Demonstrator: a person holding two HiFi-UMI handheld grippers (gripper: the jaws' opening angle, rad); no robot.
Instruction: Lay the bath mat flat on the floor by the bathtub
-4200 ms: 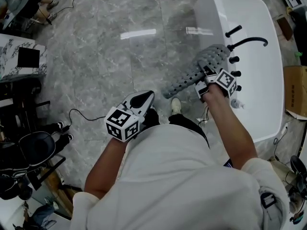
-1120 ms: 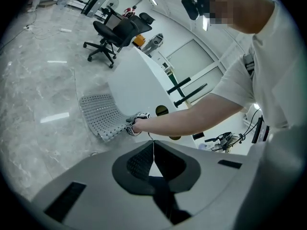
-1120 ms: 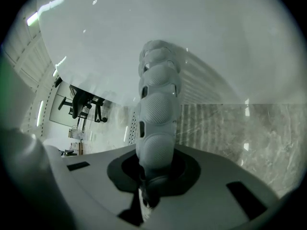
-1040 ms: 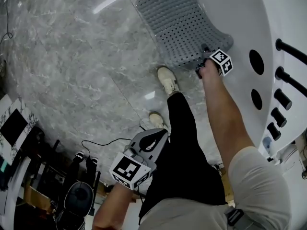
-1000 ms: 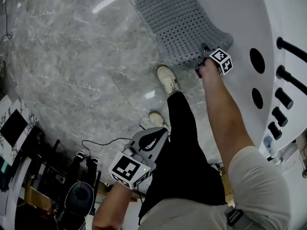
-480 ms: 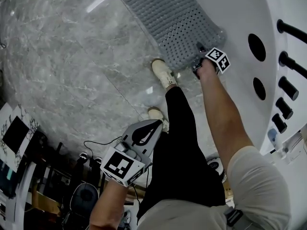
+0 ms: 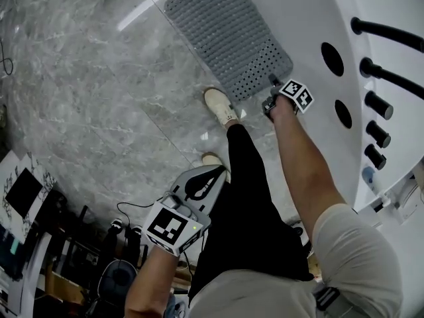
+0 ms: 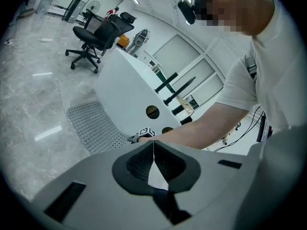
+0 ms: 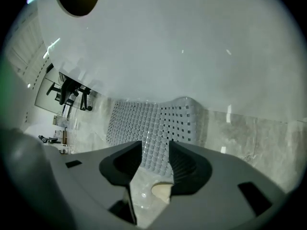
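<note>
The grey perforated bath mat (image 7: 225, 35) lies spread on the marble floor along the base of the white bathtub (image 7: 311, 18). In the right gripper view the mat (image 9: 153, 123) bends up a little where it meets the tub wall. My right gripper (image 7: 270, 88) hovers at the mat's near corner. Its jaws are opening, and the mat's near edge shows in the gap (image 9: 155, 143) with neither pad pressing on it. My left gripper (image 7: 211, 174) hangs by the person's leg, away from the mat, shut with nothing in it (image 8: 153, 143).
Black taps and knobs (image 7: 377, 105) stand on the tub's rim, and round holes (image 7: 331, 58) show in its wall. The person's shoes (image 7: 218, 105) stand just short of the mat. An office chair (image 8: 93, 37) is farther off, and cables (image 7: 132, 207) trail on the floor behind.
The mat's near corner has dropped from its raised curl by the tub and now lies flatter. The right gripper has come down with it. The left gripper stays by the leg.
</note>
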